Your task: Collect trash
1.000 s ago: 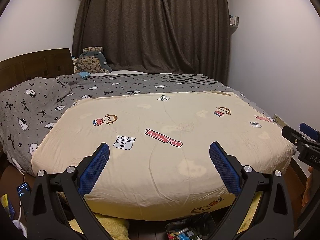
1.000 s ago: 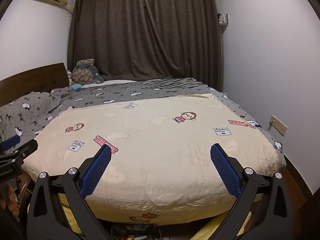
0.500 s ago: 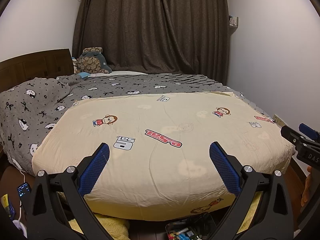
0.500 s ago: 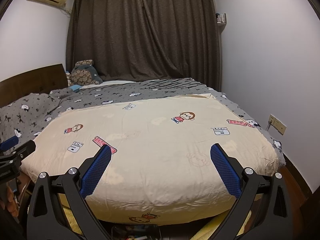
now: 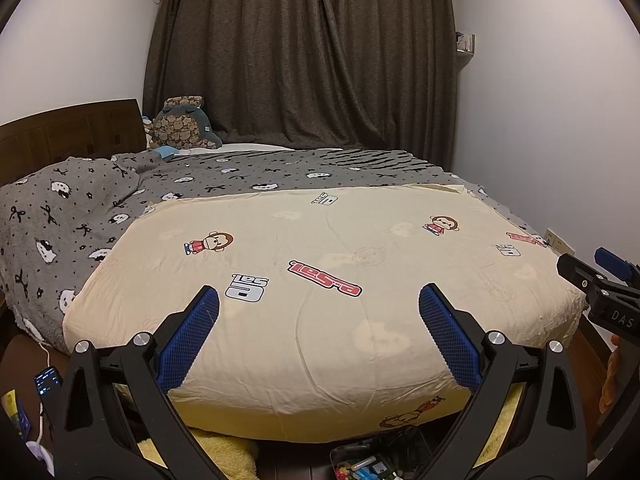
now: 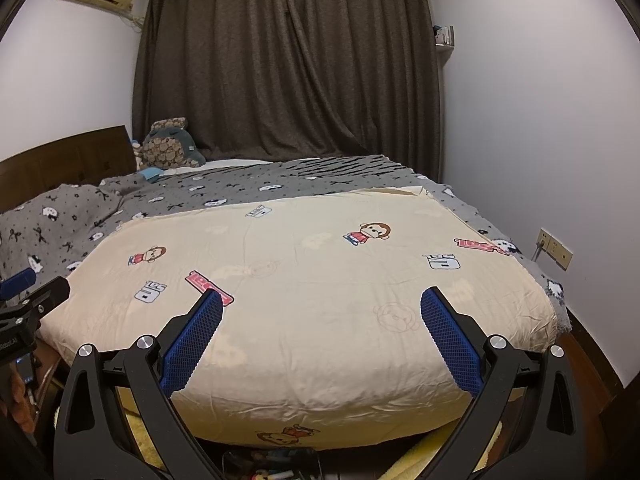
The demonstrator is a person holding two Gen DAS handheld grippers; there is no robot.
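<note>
My left gripper (image 5: 319, 300) is open and empty, held above the foot of a bed with a cream cartoon-print quilt (image 5: 320, 272). My right gripper (image 6: 322, 304) is open and empty too, over the same quilt (image 6: 320, 280). The right gripper also shows at the right edge of the left wrist view (image 5: 600, 280), and the left gripper at the left edge of the right wrist view (image 6: 32, 292). No trash is plainly visible on the quilt. A clear bag or box of small colourful items (image 5: 368, 464) lies on the floor below the bed's foot.
A grey patterned blanket (image 5: 80, 208) covers the bed's left and far side. A plush toy (image 5: 184, 124) sits by the wooden headboard (image 5: 68, 128). Dark curtains (image 5: 304, 60) hang behind. A yellow fluffy rug (image 5: 224, 452) and a phone (image 5: 47, 380) lie on the floor. A wall socket (image 6: 556, 249) is at right.
Both grippers have shifted very slightly; the right wrist view has drifted a little to the left. Both stay open.
</note>
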